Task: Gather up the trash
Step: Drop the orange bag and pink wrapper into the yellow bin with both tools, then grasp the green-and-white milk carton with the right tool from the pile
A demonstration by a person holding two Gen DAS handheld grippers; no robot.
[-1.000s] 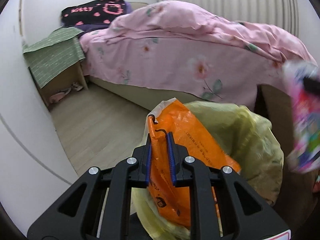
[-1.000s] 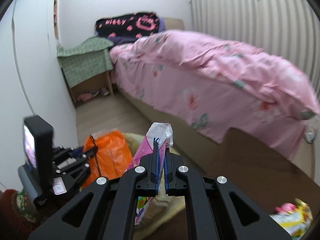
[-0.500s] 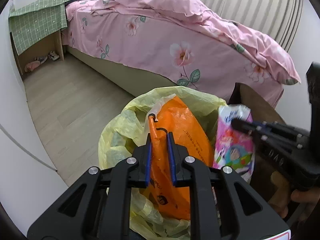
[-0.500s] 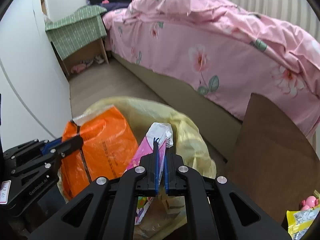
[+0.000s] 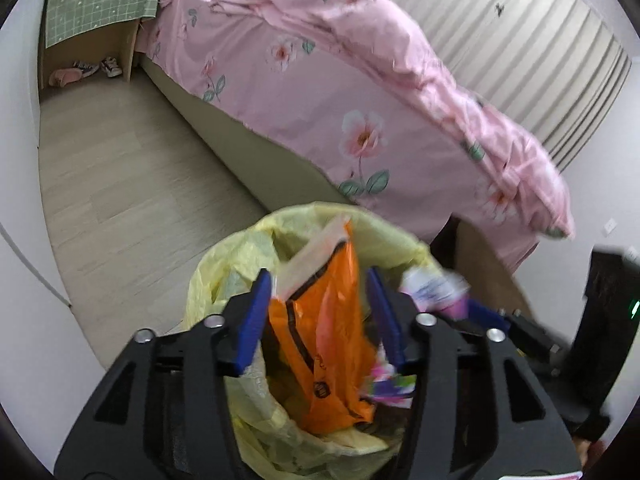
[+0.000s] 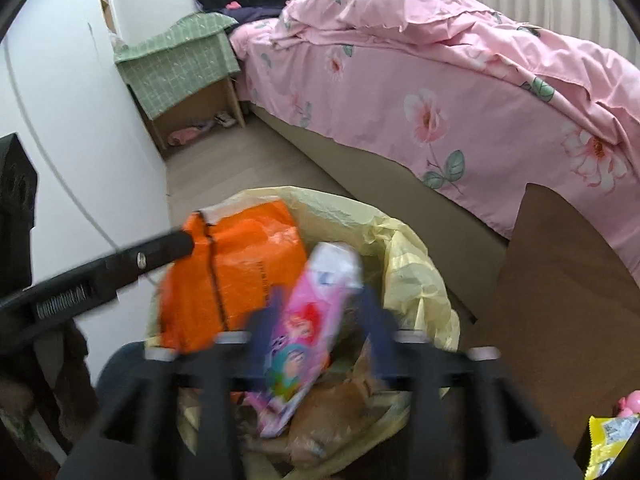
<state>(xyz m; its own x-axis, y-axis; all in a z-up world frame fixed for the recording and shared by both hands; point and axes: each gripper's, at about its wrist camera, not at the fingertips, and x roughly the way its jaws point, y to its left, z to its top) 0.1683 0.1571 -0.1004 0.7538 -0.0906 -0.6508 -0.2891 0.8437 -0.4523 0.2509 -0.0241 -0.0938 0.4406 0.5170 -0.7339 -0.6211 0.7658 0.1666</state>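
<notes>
A bin lined with a yellow bag (image 5: 240, 256) (image 6: 416, 264) stands on the floor below both grippers. My left gripper (image 5: 320, 284) is open, and an orange plastic packet (image 5: 324, 320) drops between its blue pads into the bin. My right gripper (image 6: 320, 304) is open too, and a pink cartoon wrapper (image 6: 308, 328) slides between its fingers into the bin. The orange packet (image 6: 240, 276) and a left finger (image 6: 132, 260) show in the right wrist view. The pink wrapper's top (image 5: 432, 288) shows in the left wrist view.
A bed with a pink floral quilt (image 5: 360, 92) (image 6: 460, 80) runs along the right. A green-covered bedside stand (image 6: 180, 64) is at the far wall. A brown board (image 6: 560, 280) stands right of the bin. A yellow snack packet (image 6: 608, 440) lies at bottom right.
Both grippers have opened over the bin. The orange packet and the pink wrapper have left the jaws and are falling in. Both grippers have lowered closer to the bin.
</notes>
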